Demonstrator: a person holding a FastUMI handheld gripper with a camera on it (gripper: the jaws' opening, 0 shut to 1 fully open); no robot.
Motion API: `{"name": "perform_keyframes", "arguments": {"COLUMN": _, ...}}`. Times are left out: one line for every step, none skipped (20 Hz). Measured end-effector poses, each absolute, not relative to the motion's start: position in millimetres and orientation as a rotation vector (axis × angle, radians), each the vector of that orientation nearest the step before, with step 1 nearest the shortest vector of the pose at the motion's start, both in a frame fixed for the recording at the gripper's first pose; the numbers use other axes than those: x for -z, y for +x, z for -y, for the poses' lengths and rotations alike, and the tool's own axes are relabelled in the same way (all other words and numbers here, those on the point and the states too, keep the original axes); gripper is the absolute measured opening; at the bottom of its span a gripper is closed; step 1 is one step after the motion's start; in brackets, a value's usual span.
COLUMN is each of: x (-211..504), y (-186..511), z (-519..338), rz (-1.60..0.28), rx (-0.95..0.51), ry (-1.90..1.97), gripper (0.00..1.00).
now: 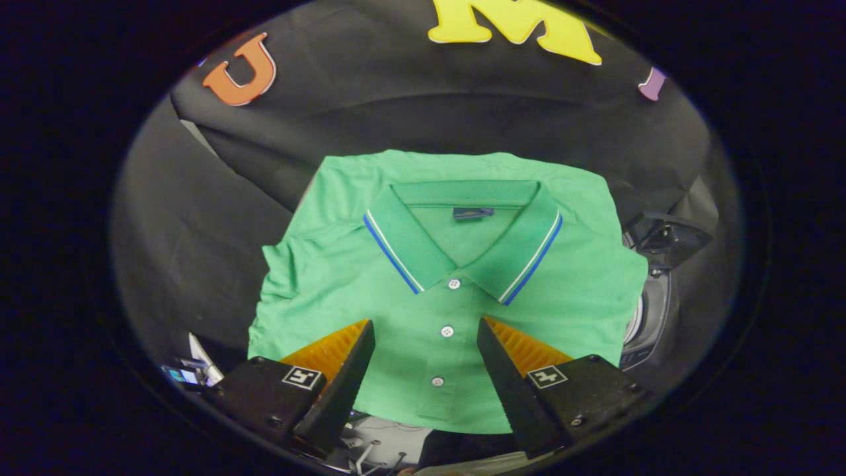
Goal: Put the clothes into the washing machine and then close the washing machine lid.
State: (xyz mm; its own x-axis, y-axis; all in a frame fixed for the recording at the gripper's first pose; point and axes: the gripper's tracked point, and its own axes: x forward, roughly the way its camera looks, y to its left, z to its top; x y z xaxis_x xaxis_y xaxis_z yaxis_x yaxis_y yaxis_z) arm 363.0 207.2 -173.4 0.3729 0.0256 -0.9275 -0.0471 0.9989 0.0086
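Gripper (pixel 426 344) spread wide over my green shirt (pixel 449 291); pickup comes first, so I should pinch its placket.

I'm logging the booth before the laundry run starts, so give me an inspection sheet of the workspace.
Surface: black cloth under the shirt.
Job's things: green polo shirt, folded flat, collar away from the fingers; grey machine at its side, partly covered.
Clutter: small items beside one finger, too small to tell.
Gripper: gripper open, fingers spread above the button placket, gripping nothing.
Cables: thin leads below the shirt's hem.
Surroundings: black cloth wall behind.
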Motion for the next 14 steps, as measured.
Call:
{"name": "perform_keyframes", "arguments": {"x": 176, "y": 367, "z": -205, "rz": -1.19, "rx": -0.024, "ry": -0.051, "gripper": 0.98}}
{"name": "perform_keyframes", "arguments": {"x": 181, "y": 365, "z": -205, "rz": -1.219, "rx": -0.014, "ry": -0.074, "gripper": 0.98}}
{"name": "perform_keyframes", "arguments": {"x": 180, "y": 366, "z": -206, "rz": -1.223, "rx": -0.007, "ry": -0.099, "gripper": 0.98}}
{"name": "perform_keyframes", "arguments": {"x": 182, "y": 367, "z": -211, "rz": -1.241, "rx": -0.009, "ry": -0.104, "gripper": 0.98}}
{"name": "perform_keyframes", "arguments": {"x": 180, "y": 367, "z": -212, "rz": -1.244, "rx": 0.004, "ry": -0.119, "gripper": 0.98}}
{"name": "perform_keyframes", "arguments": {"x": 182, "y": 369, "z": -215, "rz": -1.258, "rx": 0.01, "ry": -0.124, "gripper": 0.98}}
{"name": "perform_keyframes", "arguments": {"x": 182, "y": 369, "z": -217, "rz": -1.277, "rx": 0.011, "ry": -0.132, "gripper": 0.97}}
{"name": "perform_keyframes", "arguments": {"x": 182, "y": 367, "z": -218, "rz": -1.299, "rx": 0.017, "ry": -0.14, "gripper": 0.96}}
{"name": "perform_keyframes", "arguments": {"x": 182, "y": 368, "z": -218, "rz": -1.306, "rx": 0.024, "ry": -0.138, "gripper": 0.95}}
{"name": "perform_keyframes", "arguments": {"x": 182, "y": 368, "z": -218, "rz": -1.311, "rx": 0.023, "ry": -0.138, "gripper": 0.95}}
{"name": "perform_keyframes", "arguments": {"x": 181, "y": 367, "z": -217, "rz": -1.315, "rx": 0.026, "ry": -0.131, "gripper": 0.93}}
{"name": "perform_keyframes", "arguments": {"x": 181, "y": 367, "z": -217, "rz": -1.313, "rx": 0.028, "ry": -0.122, "gripper": 0.92}}
{"name": "perform_keyframes", "arguments": {"x": 181, "y": 365, "z": -216, "rz": -1.316, "rx": 0.022, "ry": -0.128, "gripper": 0.91}}
{"name": "perform_keyframes", "arguments": {"x": 181, "y": 364, "z": -214, "rz": -1.314, "rx": 0.011, "ry": -0.137, "gripper": 0.9}}
